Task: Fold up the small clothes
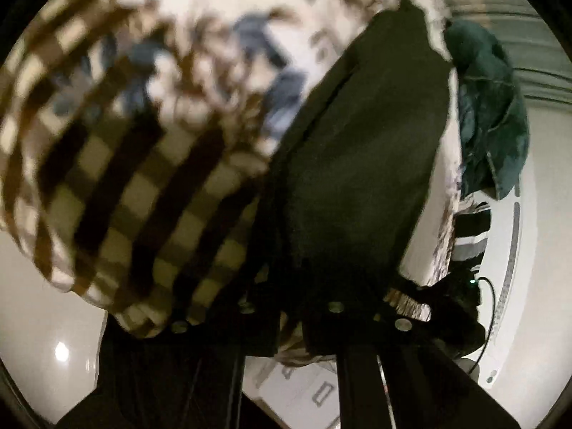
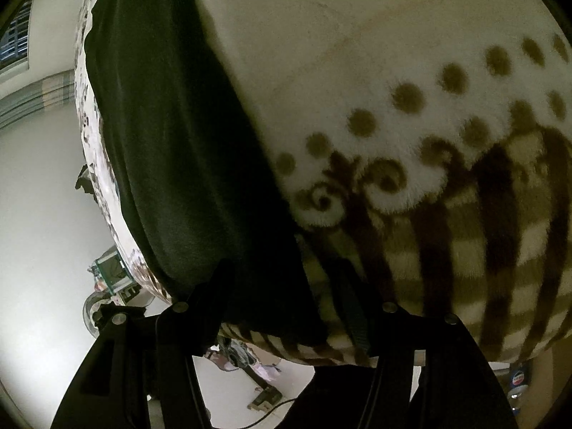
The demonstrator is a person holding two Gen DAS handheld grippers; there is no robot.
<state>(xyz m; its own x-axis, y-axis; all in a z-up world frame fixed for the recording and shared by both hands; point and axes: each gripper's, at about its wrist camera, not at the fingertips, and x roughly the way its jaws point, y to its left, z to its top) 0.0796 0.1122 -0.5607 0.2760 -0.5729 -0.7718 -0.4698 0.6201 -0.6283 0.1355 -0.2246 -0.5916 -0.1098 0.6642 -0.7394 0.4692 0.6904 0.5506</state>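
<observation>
Dark green folded cloth garment (image 1: 361,150) lies on brown-checked, dotted fleece blanket (image 2: 411,114). Left tool (image 1: 289,325) jaws together, apparently pinching the garment's near edge. Right tool (image 2: 286,307) jaws apart, straddling that same near edge.

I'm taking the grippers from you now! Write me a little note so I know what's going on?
Left gripper: shut, at the near edge of the dark green garment; the picture is too dark to show whether it pinches the cloth.
Right gripper: jaws apart, the garment's near edge lying between them, not clamped.
The garment lies in a long strip on the patterned fleece blanket. A teal cloth sits in a heap at the bed's far edge.
Done: it looks folded lengthwise.
Left: fold it shorter, then probably do the teal cloth.
</observation>
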